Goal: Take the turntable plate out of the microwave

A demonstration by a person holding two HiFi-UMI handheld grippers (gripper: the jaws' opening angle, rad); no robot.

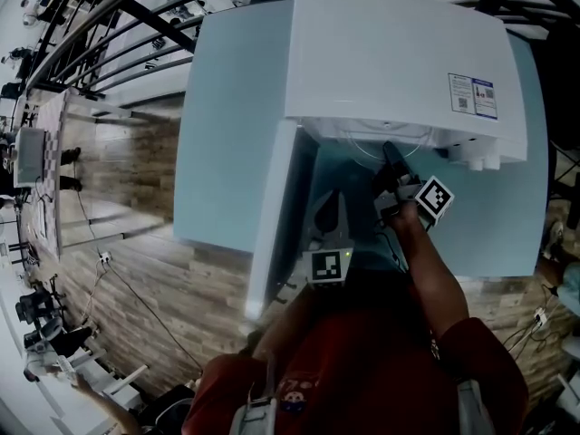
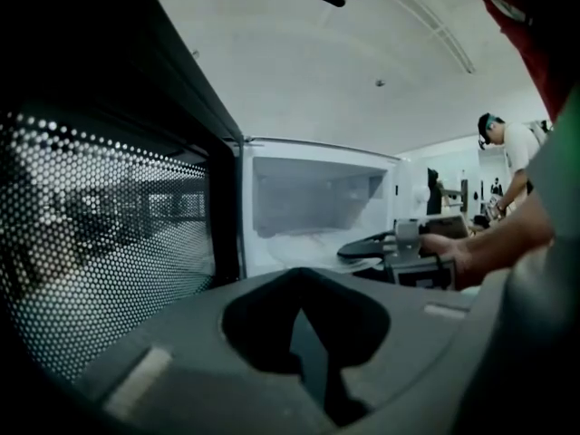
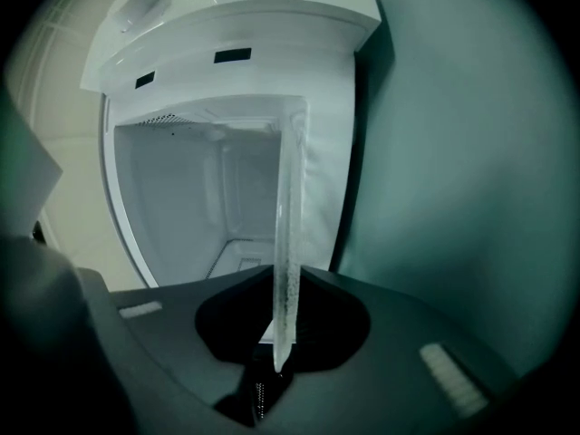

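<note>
The right claw [image 3: 284,288] is clamped on the near rim of the glass turntable plate [image 3: 290,198]. One jaw is above the rim and one below, with the glass wedged edge-on in the narrow gap between them. From that grip the rest of the plate runs straight ahead of the claw, into the white cavity [image 3: 190,198] of the microwave [image 1: 399,53]. In the head view the plate's rim shows as a pale arc at the mouth of the oven, just in front of the claw's tips. The plate lies flat and low in the cavity, and only the edge nearest the claw reaches the opening.

The left claw [image 2: 299,279] has its jaws closed together with nothing between them. It sits back from the oven, nearer the person than the right claw. The open door [image 1: 272,216] with its dotted mesh is close on its left. The plate is ahead of it and to its right, well apart from its tips.

The microwave stands on a pale blue counter [image 1: 236,107], which extends under both claws.
</note>
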